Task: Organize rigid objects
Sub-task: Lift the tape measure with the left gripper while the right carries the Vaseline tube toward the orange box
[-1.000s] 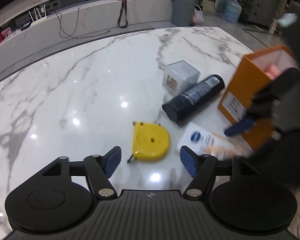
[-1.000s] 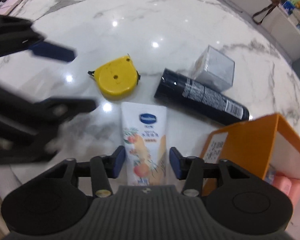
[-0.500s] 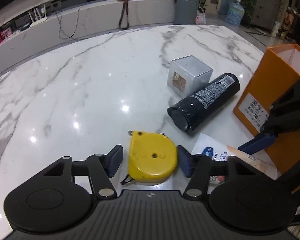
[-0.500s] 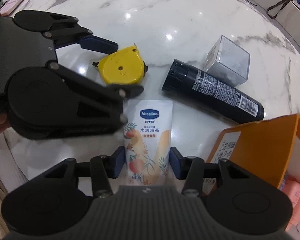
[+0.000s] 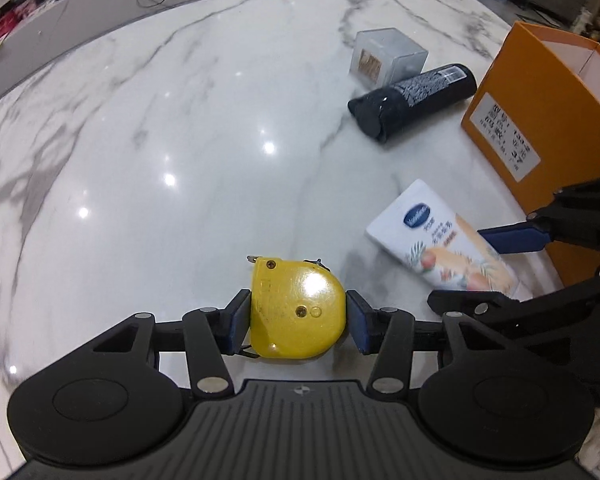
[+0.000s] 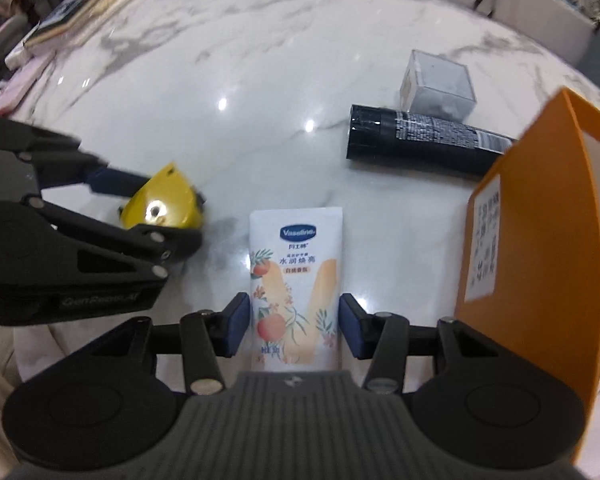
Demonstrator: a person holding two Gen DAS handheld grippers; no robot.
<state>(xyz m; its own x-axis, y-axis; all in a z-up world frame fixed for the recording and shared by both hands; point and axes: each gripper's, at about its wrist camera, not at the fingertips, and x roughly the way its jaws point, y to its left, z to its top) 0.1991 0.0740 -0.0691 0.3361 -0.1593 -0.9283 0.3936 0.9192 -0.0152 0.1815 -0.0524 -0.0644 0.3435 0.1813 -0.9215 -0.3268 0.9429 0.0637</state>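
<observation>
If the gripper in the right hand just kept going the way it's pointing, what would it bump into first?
Most likely the white lotion tube, which already lies between the right gripper and its opening jaws, pads not quite touching. Right under it is the marble table. Depth is hard to judge.

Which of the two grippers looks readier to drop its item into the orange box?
Probably the right gripper. It straddles the lotion tube, jaws opening and not yet pressing, with the orange box right beside it. The left gripper pinches the yellow tape measure, farther from the box.
</observation>
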